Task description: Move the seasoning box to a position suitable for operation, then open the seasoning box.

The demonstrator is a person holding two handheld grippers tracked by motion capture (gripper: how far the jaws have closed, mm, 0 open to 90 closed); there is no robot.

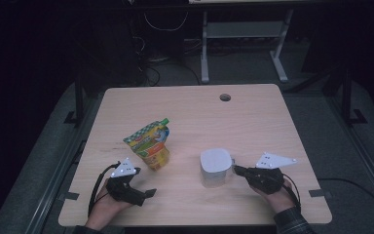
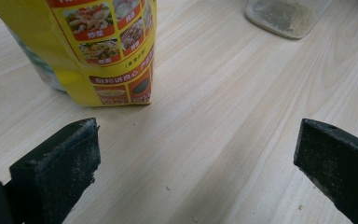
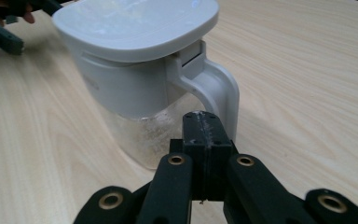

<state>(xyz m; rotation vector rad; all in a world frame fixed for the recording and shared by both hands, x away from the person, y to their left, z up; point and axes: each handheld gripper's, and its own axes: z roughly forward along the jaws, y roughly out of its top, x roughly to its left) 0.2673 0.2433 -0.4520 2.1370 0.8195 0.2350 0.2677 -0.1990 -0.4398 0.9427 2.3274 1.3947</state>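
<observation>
Jaws of the right gripper (image 3: 200, 128) are pressing together with nothing between them, their tips sitting just beside the handle of the white-lidded jug (image 3: 140, 88), probably poised to hook or nudge it. Jaws of the left gripper (image 2: 196, 158) are standing wide apart, facing the upright yellow pouch (image 2: 98, 51) near ahead, likely readying a grab.
</observation>
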